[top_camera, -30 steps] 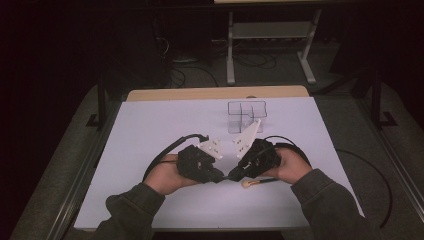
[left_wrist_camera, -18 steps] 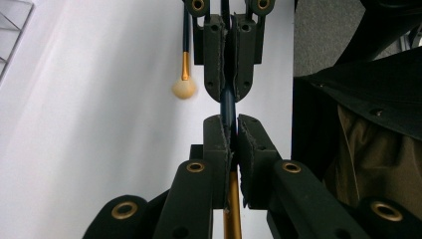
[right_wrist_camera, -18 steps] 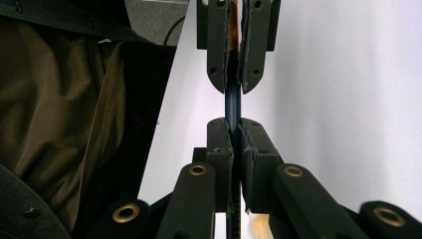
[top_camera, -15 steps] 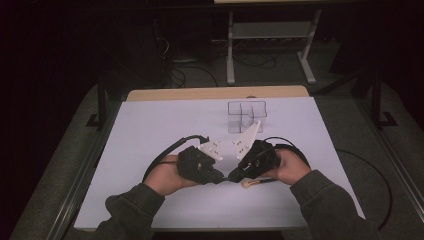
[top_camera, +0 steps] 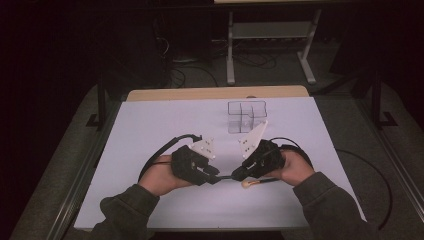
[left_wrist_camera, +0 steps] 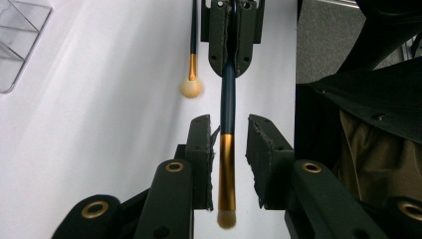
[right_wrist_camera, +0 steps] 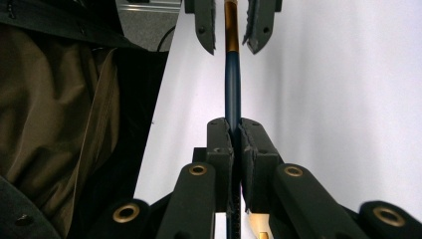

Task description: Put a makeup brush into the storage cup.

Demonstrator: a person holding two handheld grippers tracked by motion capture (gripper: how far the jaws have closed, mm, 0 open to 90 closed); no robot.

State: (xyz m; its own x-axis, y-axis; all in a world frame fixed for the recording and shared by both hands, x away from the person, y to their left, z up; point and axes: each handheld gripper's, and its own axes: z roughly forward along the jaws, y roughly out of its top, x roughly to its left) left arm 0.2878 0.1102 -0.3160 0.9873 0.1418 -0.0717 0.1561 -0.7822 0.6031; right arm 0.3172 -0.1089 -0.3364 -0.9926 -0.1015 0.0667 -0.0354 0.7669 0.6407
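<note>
A makeup brush (left_wrist_camera: 227, 99) with a dark blue handle and gold ferrule hangs level between the two grippers above the white table. My right gripper (right_wrist_camera: 234, 124) is shut on its blue handle (right_wrist_camera: 232, 84). My left gripper (left_wrist_camera: 228, 124) has just been opening its jaws. The gold ferrule still lies between them, but the pads stand clear of it. In the high view the left gripper (top_camera: 216, 176) and the right gripper (top_camera: 235, 176) face each other tip to tip near the table's front. A second brush (left_wrist_camera: 191, 69) lies on the table below them, its round head (top_camera: 248, 183) pointing left.
A clear plastic organiser (top_camera: 246, 116) with several compartments stands on the white table (top_camera: 150, 125) behind the grippers; its corner (left_wrist_camera: 20, 35) appears in the left gripper view. Cables trail from both grippers. A dark sleeve lies beside each gripper.
The left gripper has edged slightly away from the right one. The right hand has stayed where it was.
</note>
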